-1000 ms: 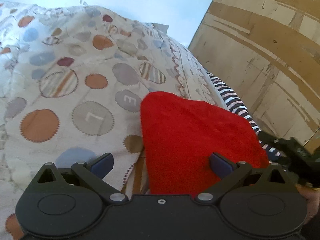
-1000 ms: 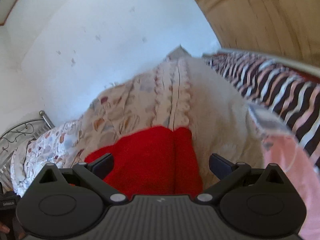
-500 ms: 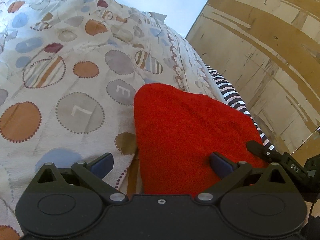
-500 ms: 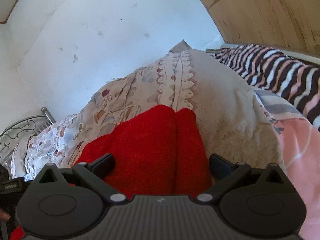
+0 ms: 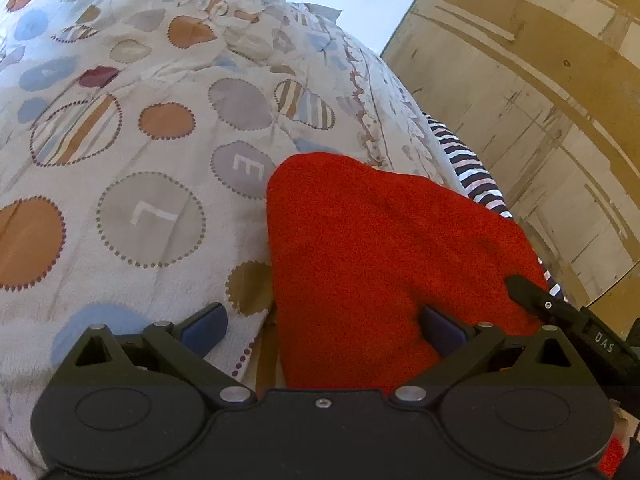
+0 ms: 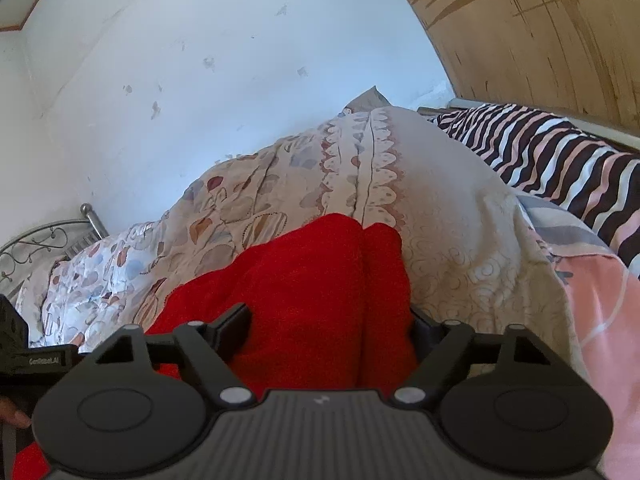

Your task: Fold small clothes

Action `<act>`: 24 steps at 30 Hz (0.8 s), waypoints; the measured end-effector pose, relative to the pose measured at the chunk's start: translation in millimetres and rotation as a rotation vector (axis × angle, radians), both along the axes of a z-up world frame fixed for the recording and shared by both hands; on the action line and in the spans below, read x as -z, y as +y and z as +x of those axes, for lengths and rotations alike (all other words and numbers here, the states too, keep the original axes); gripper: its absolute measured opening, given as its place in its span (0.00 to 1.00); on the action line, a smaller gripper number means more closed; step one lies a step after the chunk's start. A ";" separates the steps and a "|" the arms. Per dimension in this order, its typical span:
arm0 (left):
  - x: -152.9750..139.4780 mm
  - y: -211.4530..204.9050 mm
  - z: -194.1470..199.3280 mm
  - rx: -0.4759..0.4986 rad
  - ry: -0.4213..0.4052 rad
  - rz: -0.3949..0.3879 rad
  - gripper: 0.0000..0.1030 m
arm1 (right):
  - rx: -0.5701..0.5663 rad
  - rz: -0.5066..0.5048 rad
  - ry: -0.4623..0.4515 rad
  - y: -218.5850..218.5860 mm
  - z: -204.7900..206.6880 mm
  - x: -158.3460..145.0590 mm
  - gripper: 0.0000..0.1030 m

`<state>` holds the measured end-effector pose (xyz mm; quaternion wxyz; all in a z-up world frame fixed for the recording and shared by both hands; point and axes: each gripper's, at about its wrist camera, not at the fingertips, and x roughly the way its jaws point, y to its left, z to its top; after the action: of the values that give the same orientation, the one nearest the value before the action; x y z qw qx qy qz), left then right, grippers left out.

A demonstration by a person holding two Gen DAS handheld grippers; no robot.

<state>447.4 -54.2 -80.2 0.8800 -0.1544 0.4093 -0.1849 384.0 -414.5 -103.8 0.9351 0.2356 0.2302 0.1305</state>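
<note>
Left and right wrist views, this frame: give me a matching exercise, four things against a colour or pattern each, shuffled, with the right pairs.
Things:
1. small garment
2. quilt
3. blanket by the wall
4. wall panel

Looks:
A. dark, white and pink stripes
B. plain red
C. scuffed tan wood
D. cream with dotted circles

Pairs: 1-B, 2-D, 3-A, 4-C
</note>
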 end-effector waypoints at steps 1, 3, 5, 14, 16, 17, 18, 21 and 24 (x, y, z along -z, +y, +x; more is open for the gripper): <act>-0.3 0.2 0.3 0.001 0.005 0.000 1.00 | 0.001 -0.001 0.001 0.0 -0.4 0.1 0.80; -1.5 0.1 1.1 0.007 0.007 0.003 1.00 | 0.004 0.002 0.000 -0.3 -0.9 0.3 0.80; -2.3 -0.4 1.2 0.009 0.004 0.008 1.00 | 0.007 0.001 -0.002 0.0 -1.2 0.4 0.78; -4.0 -3.4 1.5 0.016 -0.012 0.040 1.00 | 0.006 0.007 -0.004 -0.4 -2.2 1.3 0.75; -3.5 -3.1 2.1 0.018 -0.010 0.038 1.00 | 0.007 0.010 -0.003 -0.5 -2.1 1.9 0.75; -3.5 -3.1 2.1 0.018 -0.011 0.039 1.00 | 0.007 0.012 -0.003 -0.6 -2.0 2.3 0.75; -3.3 -3.1 2.3 0.017 -0.012 0.040 1.00 | 0.007 0.012 -0.002 -0.7 -2.0 2.6 0.75; -3.0 -2.6 2.5 0.018 -0.011 0.039 1.00 | 0.007 0.012 -0.003 -0.8 -2.1 2.6 0.75; -2.9 -2.7 2.7 0.018 -0.012 0.040 1.00 | 0.007 0.010 -0.003 -0.7 -1.8 2.6 0.75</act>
<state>450.1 -56.8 -77.3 0.8836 -0.1318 0.4093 -0.1854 382.2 -415.2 -106.3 0.9347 0.2409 0.2273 0.1287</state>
